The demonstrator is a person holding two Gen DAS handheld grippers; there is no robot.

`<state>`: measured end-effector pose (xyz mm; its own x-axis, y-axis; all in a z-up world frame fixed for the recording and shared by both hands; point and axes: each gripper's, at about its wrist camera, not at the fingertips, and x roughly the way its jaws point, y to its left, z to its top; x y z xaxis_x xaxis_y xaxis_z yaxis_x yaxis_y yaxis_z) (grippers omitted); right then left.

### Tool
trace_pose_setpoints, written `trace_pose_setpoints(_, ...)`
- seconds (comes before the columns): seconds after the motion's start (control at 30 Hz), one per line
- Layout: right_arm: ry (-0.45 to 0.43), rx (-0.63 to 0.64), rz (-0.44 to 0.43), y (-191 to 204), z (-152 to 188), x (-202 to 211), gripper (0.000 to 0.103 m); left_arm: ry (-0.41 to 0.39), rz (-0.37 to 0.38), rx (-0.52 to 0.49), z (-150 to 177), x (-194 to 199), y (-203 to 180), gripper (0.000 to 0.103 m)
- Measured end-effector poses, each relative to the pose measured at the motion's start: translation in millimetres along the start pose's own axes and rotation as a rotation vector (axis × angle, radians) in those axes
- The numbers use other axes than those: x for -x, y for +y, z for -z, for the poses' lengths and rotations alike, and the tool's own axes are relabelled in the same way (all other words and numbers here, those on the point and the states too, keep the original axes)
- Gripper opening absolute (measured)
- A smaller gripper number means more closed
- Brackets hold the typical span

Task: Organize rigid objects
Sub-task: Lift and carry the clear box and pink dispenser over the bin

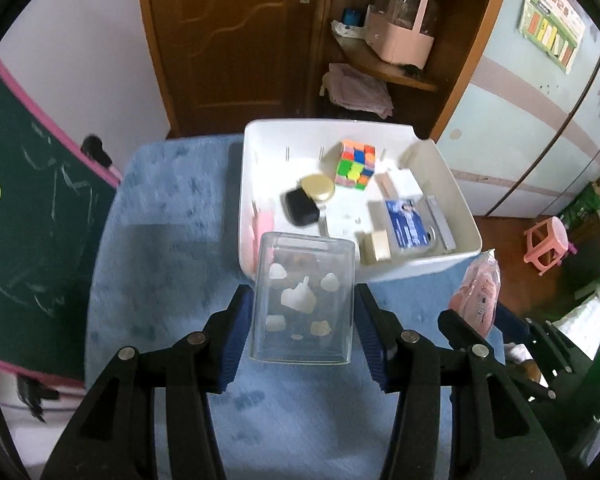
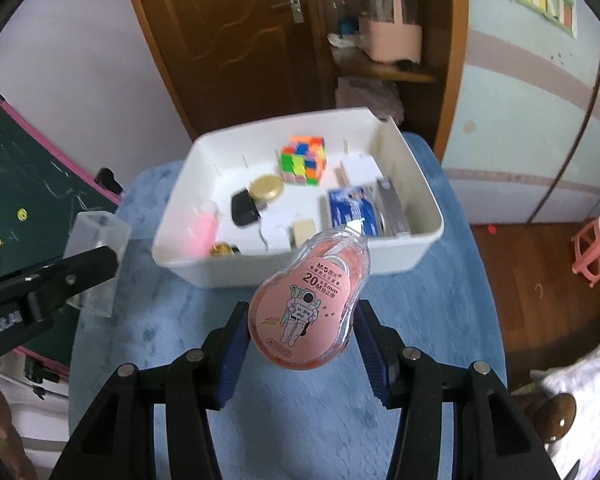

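My left hand-held gripper [image 1: 302, 312] has its blue pads [image 1: 236, 336] pressed on both sides of a clear plastic box [image 1: 303, 300], upright, open mouth facing away toward the bin. Small white stickers or shapes show on its wall; can't tell more. It looks lifted off the blue worktop [image 1: 172, 248], held just short of the bin's near wall, probably so it can go in over the rim.

My right hand-held gripper [image 2: 300, 330] is clamped on a pink correction tape dispenser [image 2: 308, 300], astronaut label up, nose pointing forward and overlapping the bin's near rim. Pads grip the fat rear end, which leaves the tip free to lead in.

Ahead of both: white storage bin [image 1: 428, 268] on the worktop, the drop target I'd judge. Already inside: a Rubik's cube [image 1: 356, 164] toward the back, a gold lid [image 1: 318, 187] touching a black case [image 1: 302, 208], a pink item [image 1: 264, 224] against the left wall, a blue card pack [image 1: 406, 224] to the right with a silver bar [image 1: 440, 220] just beside it, and a small beige block [image 1: 378, 244] near the front.

Open floor in the bin sits around the middle-front, so that's where both fit. Risk: box catching the rim, or knocking the black case.

Background cabinet and pink stool [image 2: 594, 252] are irrelevant.
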<state>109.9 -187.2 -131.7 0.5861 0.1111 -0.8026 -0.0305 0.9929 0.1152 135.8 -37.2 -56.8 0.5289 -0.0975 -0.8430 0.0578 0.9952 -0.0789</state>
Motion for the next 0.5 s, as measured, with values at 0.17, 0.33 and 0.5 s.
trace_pose_setpoints(0.17, -0.025, 0.007, -0.015, 7.4, -26.2, -2.9, 0.052, -0.018, -0.016, -0.036, -33.0, -8.9, -1.3, 0.054)
trace_pose_setpoints(0.33, -0.056, 0.017, -0.016, 12.6, -54.1, -7.4, 0.052, -0.014, -0.034, -0.054, -64.0, -30.2, -1.1, 0.054)
trace_pose_setpoints(0.5, -0.075, 0.023, -0.004, 16.3, -87.7, -23.0, 0.052, 0.005, -0.045, -0.049, -95.8, -61.7, 5.2, 0.054)
